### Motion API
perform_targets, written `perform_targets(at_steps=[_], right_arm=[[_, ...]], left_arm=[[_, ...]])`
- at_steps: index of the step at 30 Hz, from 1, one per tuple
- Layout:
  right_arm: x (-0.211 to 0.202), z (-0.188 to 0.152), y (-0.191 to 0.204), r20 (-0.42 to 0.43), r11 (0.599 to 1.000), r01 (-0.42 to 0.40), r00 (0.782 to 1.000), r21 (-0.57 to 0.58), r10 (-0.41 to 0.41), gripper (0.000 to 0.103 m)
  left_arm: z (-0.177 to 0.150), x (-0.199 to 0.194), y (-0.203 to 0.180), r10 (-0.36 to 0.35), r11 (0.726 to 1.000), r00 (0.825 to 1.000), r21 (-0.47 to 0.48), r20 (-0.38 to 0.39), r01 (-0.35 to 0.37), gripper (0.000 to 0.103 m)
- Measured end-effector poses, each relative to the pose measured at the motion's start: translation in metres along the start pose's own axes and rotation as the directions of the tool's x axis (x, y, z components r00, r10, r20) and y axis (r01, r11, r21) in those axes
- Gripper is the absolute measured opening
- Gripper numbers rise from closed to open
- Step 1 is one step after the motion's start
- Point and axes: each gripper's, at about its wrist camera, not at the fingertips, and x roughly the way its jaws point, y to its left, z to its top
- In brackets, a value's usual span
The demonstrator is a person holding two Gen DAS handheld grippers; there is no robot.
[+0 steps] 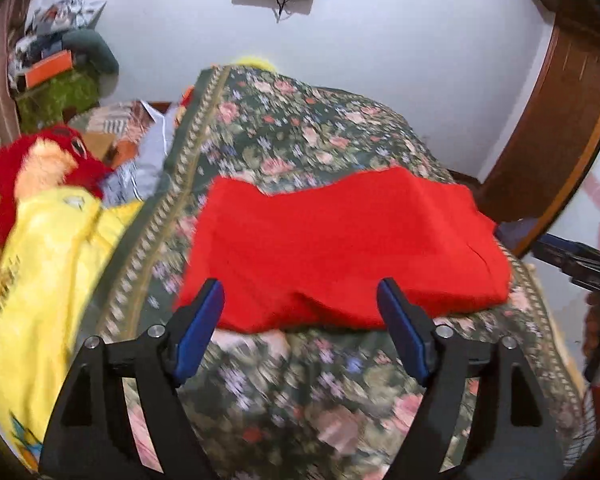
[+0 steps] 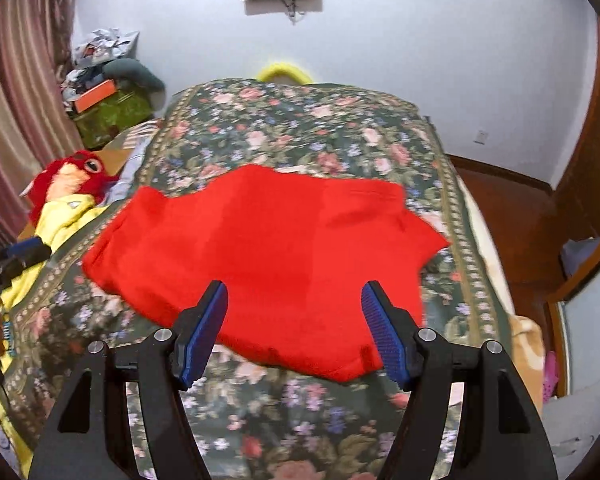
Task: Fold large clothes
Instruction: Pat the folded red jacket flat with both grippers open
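Plainly, left gripper [image 1: 300,300] and right gripper [image 2: 294,300] gape empty above red garment [image 2: 260,248].

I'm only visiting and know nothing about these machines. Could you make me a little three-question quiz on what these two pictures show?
1. True or false: the left claw grips the red garment.
2. What lies at the bed's left edge? A) yellow garment B) blue towel C) black coat
3. What pattern covers the bedspread?

Key: 1 false, both the left claw and the right claw stand open, holding nothing; 2 A; 3 flowers.
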Motion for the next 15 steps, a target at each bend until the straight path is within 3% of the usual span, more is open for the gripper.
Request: perform_targets(at_steps=[7, 12, 15], right_arm=[[0.031, -0.010, 0.012, -0.061, 1.000, -0.011, 0.998, -0.003, 0.011, 0.066], [0.050, -0.017, 0.008, -0.098, 1.000, -0.004, 0.995, 0.006, 0.005, 0.066], [0.056, -0.019, 0.004, -0.112, 1.000, 0.001, 0.994, 0.019, 0.001, 0.066]], left_arm=[[-0.030, 0.042, 0.023, -0.103, 0.971, 0.988, -0.225, -0.114, 0.075, 0.079], [-0.041, 0.071, 0.038, -0.223, 0.902, 0.972, -0.394, -0.075, 0.176, 0.079], [-0.046, 0.090, 0.046, -0.321, 0.826, 0.946, -0.500, -0.036, 0.261, 0.079]])
